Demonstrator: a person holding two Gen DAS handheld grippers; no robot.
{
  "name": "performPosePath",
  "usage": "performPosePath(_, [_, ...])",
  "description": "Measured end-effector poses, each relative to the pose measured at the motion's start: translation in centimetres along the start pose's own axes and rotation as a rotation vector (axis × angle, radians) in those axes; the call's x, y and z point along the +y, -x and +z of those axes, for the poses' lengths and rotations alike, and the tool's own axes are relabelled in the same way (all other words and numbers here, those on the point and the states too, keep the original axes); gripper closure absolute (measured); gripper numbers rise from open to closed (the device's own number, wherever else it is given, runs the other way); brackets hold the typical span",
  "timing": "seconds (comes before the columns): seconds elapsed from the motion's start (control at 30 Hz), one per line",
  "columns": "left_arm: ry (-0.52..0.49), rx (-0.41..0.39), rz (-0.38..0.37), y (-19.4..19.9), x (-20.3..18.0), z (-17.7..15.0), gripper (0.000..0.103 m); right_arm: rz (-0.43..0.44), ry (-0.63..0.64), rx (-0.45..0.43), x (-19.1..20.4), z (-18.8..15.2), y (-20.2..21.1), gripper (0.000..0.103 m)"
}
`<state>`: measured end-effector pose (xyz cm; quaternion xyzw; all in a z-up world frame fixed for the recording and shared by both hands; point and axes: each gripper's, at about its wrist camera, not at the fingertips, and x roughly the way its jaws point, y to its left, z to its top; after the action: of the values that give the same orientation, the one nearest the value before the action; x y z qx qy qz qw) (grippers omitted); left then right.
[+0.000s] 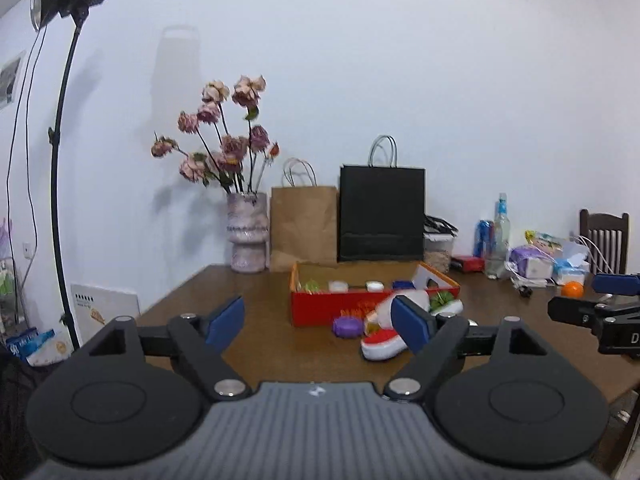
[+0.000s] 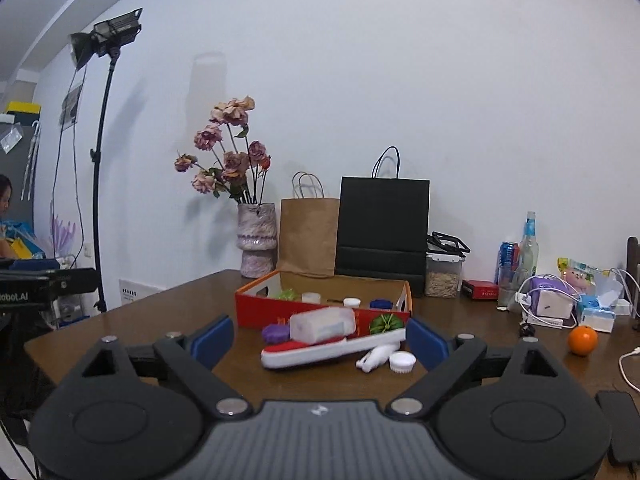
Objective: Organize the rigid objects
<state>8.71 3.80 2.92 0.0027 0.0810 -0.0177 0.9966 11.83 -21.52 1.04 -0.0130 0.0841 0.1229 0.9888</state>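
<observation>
A plain white wall (image 2: 400, 80) fills most of both views, evenly lit and bare apart from soft shadows. A dark brown wooden counter (image 2: 160, 312) stands pushed against it. At the left a black light stand (image 2: 100, 184) rises from the floor, carrying a studio lamp (image 2: 108, 36) angled down, with a cable hanging beside the pole. A wall socket (image 2: 87, 249) sits low on the wall near the stand. In the left wrist view a dark wooden chair back (image 1: 604, 240) shows at the far right end of the counter. A small picture (image 1: 10, 80) hangs on the left wall, blurred.
</observation>
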Motion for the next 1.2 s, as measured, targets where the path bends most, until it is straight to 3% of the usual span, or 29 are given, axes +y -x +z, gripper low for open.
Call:
performPosePath(0.3, [-0.012,0.073,-0.053,0.2,-1.1,-1.7,0.019,-0.030,-0.012,0.051,-0.2,-2.5,2.2,0.009])
performPosePath(0.63, [-0.008,0.120,-0.067,-2.0,-1.9,-2.4,0.019,-0.033,-0.047,0.080,-1.1,-3.4,0.0,0.008])
performPosePath(0.93, [-0.014,0.184,-0.088,-7.0,-2.3,-2.8,0.019,-0.060,-0.085,0.146,-3.1,-3.5,-4.6,0.008])
performPosePath(1.2, [-0.065,0.254,-0.163,-14.9,-3.7,-2.3,0.019,-0.066,-0.089,0.222,-6.1,-2.5,-11.1,0.009])
